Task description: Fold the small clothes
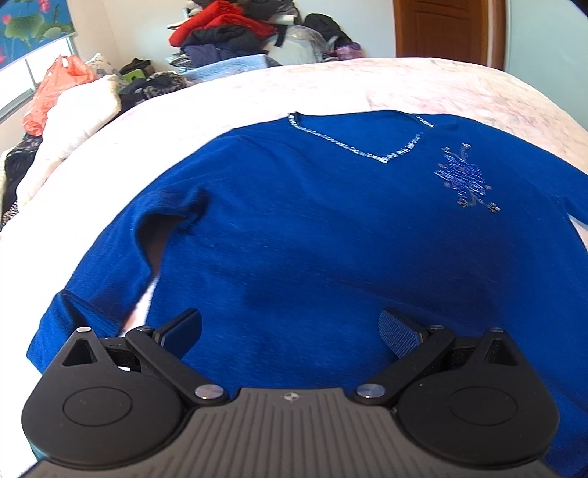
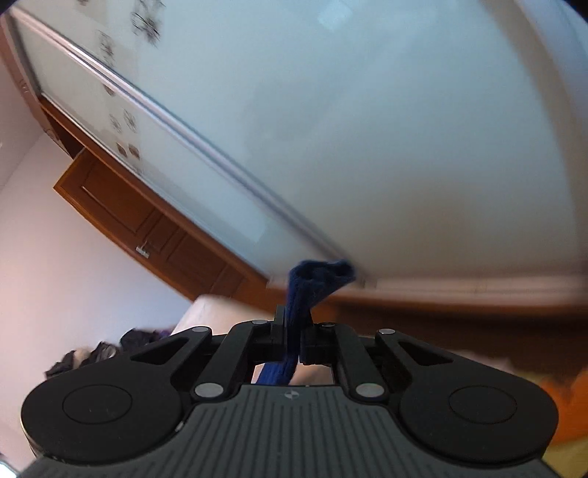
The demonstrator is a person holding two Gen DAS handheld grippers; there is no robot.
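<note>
A royal-blue V-neck sweater [image 1: 312, 228] with a beaded neckline and a beaded motif on the chest lies flat, front up, on a pale pink bedspread [image 1: 330, 84]. Its left sleeve [image 1: 121, 264] runs down toward the near left. My left gripper [image 1: 290, 331] hovers just above the sweater's lower part, jaws wide apart, nothing between them. In the right wrist view my right gripper [image 2: 293, 331] is shut on a bunched strip of the blue sweater fabric [image 2: 312, 283], which sticks up past the fingertips. That view is tilted and looks at a wall and wardrobe.
Piles of clothes [image 1: 228, 33], an orange plastic bag [image 1: 51, 92] and a cream quilt [image 1: 77, 121] crowd the far left of the bed. A wooden door [image 1: 448, 29] stands behind. Frosted sliding wardrobe doors [image 2: 220, 147] and wood panels [image 2: 147, 220] fill the right wrist view.
</note>
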